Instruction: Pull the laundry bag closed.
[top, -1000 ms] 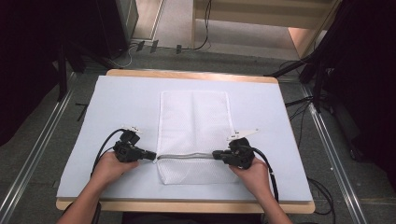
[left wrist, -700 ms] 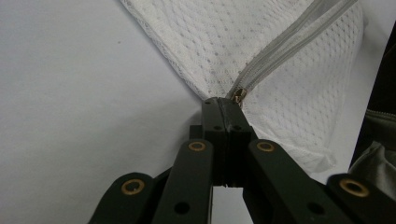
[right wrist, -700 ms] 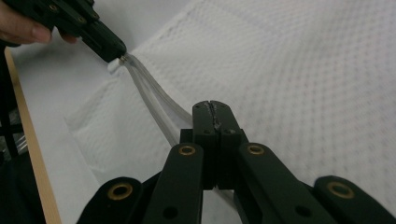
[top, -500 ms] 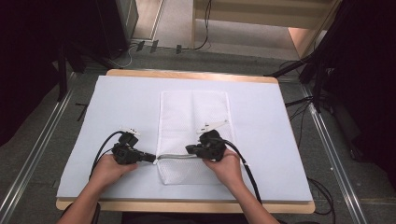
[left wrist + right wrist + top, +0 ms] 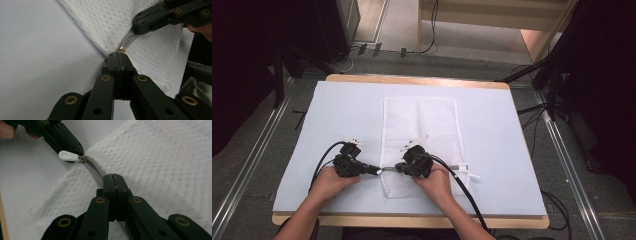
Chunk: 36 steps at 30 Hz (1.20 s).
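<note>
A white mesh bag point(image 5: 419, 125) lies flat mid-table, its zipper point(image 5: 459, 167) running across near the front end. My left gripper point(image 5: 377, 171) point(image 5: 117, 56) is shut on the bag's left edge at the zipper's end. The brass slider point(image 5: 122, 48) sits just past its tips, and the white pull tab point(image 5: 67, 155) lies loose beside them. My right gripper point(image 5: 398, 169) point(image 5: 112, 178) is shut on the grey zipper tape point(image 5: 96, 170), a short way right of the slider. The two grippers point at each other, tips close.
A pale blue mat point(image 5: 512, 150) covers the wooden table point(image 5: 412, 221). Cables point(image 5: 462, 195) trail from both grippers toward the front edge. Metal rails point(image 5: 562, 160) and dark stands flank the table.
My right gripper has moved left along the zipper from its right end to just beside the left gripper. The left gripper has stayed in place.
</note>
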### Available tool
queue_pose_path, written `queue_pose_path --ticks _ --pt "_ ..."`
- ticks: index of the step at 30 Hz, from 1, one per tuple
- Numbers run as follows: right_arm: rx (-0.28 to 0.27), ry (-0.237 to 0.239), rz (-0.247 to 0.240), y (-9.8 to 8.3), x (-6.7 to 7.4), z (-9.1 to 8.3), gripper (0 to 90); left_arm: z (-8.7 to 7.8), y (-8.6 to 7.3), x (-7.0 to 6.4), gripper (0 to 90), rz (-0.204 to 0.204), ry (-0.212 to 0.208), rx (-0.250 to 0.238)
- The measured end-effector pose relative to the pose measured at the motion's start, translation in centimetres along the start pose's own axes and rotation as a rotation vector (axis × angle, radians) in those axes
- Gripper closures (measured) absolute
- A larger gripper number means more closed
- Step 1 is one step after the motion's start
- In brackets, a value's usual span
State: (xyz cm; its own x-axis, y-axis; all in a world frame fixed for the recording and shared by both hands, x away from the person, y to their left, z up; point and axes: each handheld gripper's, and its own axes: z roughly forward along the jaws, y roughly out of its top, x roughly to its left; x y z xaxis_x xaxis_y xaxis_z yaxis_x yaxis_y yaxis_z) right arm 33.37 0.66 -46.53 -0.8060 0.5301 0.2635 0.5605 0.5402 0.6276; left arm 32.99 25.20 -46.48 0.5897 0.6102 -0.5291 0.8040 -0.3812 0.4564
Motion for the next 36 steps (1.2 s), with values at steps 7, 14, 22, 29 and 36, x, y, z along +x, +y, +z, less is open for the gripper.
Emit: queue_pose_path --ticks 7,14,22,29,36 --pt "-0.024 0.004 0.003 -0.3 -0.1 0.1 90.0 0.3 0.4 -0.8 90.0 0.028 -0.025 -0.019" --pt "-0.034 0.019 0.017 -0.2 -0.2 -0.5 90.0 -0.4 0.9 -0.6 90.0 0.036 0.009 -0.069" --pt "-0.047 0.061 0.047 0.8 0.1 -1.3 86.3 -0.5 1.7 -0.2 90.0 0.011 0.056 -0.086" --pt "-0.023 0.083 0.049 1.7 0.7 -0.5 78.2 0.1 2.4 0.1 90.0 0.002 0.075 -0.076" --pt "-0.001 0.086 0.043 2.2 1.0 0.4 74.1 0.5 2.4 0.4 90.0 -0.015 0.066 -0.066"
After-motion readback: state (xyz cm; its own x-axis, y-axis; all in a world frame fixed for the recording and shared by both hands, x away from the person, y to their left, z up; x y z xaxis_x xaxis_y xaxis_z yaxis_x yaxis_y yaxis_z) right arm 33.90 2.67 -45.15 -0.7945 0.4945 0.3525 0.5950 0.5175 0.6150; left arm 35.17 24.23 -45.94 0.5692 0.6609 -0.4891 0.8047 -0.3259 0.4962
